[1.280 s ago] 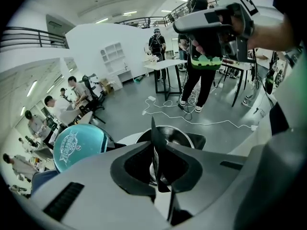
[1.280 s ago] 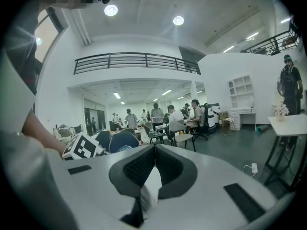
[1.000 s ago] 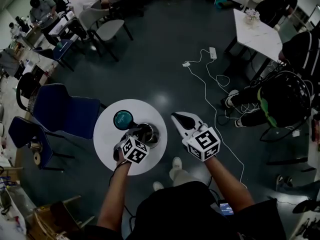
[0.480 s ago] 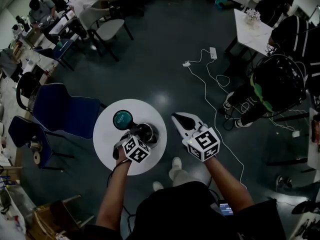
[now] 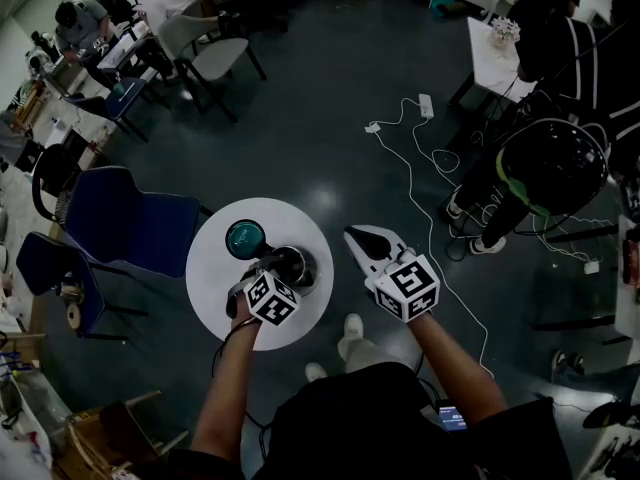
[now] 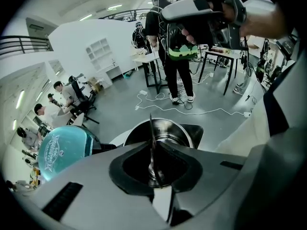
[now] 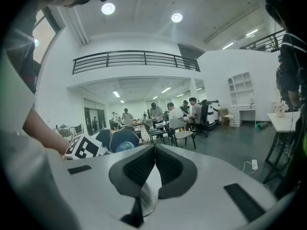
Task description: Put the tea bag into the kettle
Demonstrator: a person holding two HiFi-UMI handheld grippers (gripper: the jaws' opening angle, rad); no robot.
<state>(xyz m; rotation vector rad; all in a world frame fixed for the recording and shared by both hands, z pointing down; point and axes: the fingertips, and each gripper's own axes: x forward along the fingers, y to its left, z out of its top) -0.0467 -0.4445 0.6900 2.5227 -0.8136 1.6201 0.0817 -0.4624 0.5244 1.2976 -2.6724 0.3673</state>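
A steel kettle with an open mouth stands on a small round white table. My left gripper hovers right over it. In the left gripper view its jaws are shut on a thin flat tea bag, seen edge-on, hanging above the kettle's open mouth. My right gripper is held in the air just right of the table; its jaws are shut with nothing between them. In the right gripper view, part of the kettle shows below the shut jaws.
A teal round lid lies on the table beside the kettle. A blue chair stands left of the table. White cables trail over the dark floor, and a person with a helmet is at the right near a white table.
Both grippers stay almost still over and beside the kettle. The person at the right has shifted a little up the view.
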